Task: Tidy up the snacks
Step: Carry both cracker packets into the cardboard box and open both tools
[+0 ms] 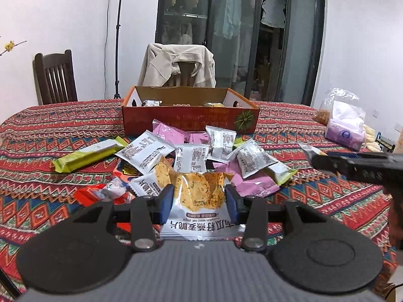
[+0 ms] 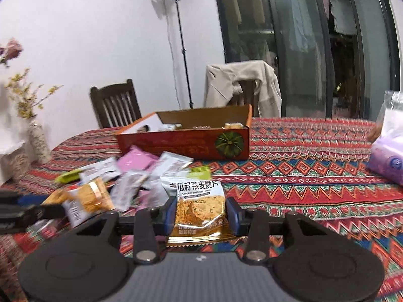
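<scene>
Beyond both packets, the orange box (image 1: 190, 122) is waiting, straight ahead of the left hand-held gripper (image 1: 199, 200). That one is pinching an oat crisp packet (image 1: 199, 201); the right hand-held gripper (image 2: 200, 212) is pinching another packet (image 2: 199, 209), box up-left.

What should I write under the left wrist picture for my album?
Left gripper holds a snack packet above the snack pile, facing the orange box.
</scene>
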`<state>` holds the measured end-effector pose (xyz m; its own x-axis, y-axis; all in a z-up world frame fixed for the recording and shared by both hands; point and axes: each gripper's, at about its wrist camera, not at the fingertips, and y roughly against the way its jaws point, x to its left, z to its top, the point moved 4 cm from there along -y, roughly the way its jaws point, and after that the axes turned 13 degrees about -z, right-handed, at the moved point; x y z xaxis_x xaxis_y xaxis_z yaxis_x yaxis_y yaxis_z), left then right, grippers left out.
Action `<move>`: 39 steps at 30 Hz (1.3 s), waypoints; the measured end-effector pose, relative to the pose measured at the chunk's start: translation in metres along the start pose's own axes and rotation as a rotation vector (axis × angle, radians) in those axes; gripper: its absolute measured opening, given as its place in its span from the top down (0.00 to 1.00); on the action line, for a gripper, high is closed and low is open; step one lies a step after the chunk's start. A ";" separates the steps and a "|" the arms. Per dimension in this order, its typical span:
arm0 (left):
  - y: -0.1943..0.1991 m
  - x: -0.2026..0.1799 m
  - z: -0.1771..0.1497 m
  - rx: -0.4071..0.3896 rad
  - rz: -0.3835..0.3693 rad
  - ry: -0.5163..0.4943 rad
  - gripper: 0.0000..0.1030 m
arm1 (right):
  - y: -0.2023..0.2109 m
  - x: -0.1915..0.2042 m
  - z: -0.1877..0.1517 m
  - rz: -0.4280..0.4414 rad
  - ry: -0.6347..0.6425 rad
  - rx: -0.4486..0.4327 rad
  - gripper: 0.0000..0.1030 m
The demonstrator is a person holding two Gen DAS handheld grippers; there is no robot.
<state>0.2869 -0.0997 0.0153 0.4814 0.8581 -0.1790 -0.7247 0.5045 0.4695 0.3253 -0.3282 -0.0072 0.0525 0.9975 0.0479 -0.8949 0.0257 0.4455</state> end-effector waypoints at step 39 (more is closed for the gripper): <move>-0.077 0.079 0.190 -0.058 -0.042 -0.058 0.57 | -0.058 0.000 0.179 0.054 0.031 -0.117 0.60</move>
<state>0.4744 -0.0889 0.1287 0.5388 0.8296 -0.1465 -0.7294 0.5464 0.4116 0.4567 -0.3414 0.1266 -0.0093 0.9991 0.0402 -0.9416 -0.0223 0.3359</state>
